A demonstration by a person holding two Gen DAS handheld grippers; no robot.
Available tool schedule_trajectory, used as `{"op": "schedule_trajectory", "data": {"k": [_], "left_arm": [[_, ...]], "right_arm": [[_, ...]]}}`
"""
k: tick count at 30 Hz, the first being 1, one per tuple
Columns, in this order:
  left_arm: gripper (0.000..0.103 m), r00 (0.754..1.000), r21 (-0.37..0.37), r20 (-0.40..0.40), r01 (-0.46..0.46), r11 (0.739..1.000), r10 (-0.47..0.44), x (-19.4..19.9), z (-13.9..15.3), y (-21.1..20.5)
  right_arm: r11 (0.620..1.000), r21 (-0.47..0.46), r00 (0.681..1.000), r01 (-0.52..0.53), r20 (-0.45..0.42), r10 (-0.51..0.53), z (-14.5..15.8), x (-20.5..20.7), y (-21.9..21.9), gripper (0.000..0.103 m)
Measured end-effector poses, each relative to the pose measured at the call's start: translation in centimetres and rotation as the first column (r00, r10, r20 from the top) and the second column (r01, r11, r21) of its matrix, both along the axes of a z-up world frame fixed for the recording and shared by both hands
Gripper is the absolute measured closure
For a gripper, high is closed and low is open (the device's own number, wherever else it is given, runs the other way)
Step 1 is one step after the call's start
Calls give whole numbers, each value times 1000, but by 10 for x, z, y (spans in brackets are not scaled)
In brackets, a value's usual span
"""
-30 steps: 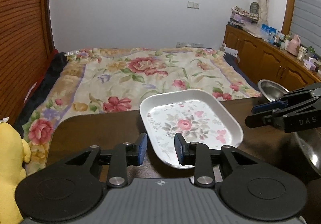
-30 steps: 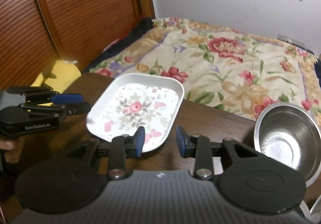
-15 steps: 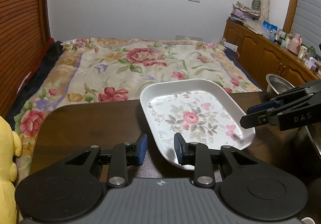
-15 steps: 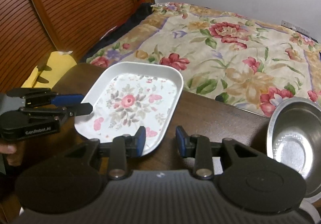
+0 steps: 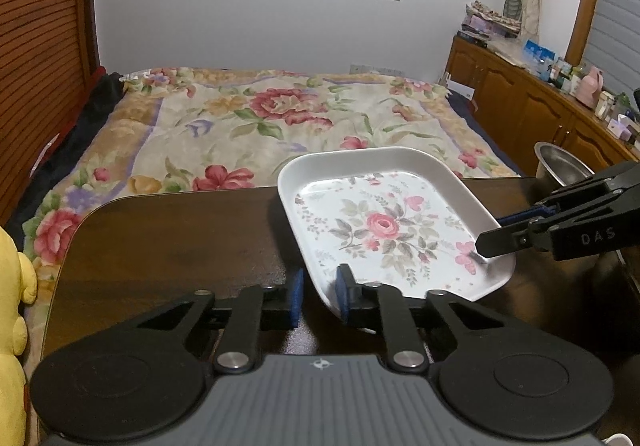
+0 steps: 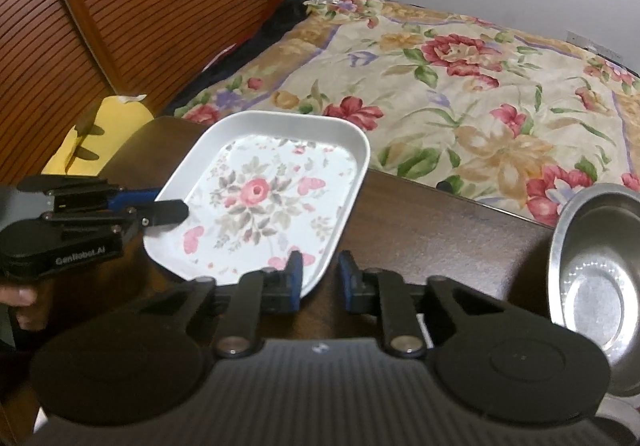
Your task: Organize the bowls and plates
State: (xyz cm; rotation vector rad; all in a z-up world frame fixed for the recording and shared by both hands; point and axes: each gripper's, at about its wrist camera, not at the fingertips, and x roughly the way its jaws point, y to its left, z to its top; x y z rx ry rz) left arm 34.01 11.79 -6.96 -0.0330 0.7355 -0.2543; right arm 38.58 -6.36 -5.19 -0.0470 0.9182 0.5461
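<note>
— Where is the floral plate [image 5: 384,222]?

— It sits on the dark wooden table [image 5: 180,246], toward the far edge, white with a raised rim and a pink rose printed at its centre. Its far corner reaches past the table edge, in front of the flowered bedspread [image 5: 280,118].

— And the claws?

— The left gripper [image 5: 319,292] has its blue pads on either side of the plate's near left rim, one outside and one inside. The pads stand apart with a gap; whether either touches the rim cannot be told. The right gripper [image 6: 320,280] straddles the near right rim the same way, its fingers also spread. In the left wrist view its tips lie over the plate's right corner.

— Anything else on the table?

— A steel bowl [image 6: 600,278] stands to the right of the plate, well apart from it. A yellow plush toy [image 5: 12,326] shows at the left edge, beside the table. A wooden cabinet [image 5: 532,114] runs along the far right wall.
</note>
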Motion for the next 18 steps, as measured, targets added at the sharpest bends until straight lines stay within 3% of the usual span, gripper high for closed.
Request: {"op": "schedule_trajectory", "data": {"k": [18], "left_arm": [[88, 1000, 6, -8, -10, 1000, 10, -1, 2, 0]], "right_arm": [[1000, -16, 1000, -8, 7, 8, 3, -4, 4, 87]]}}
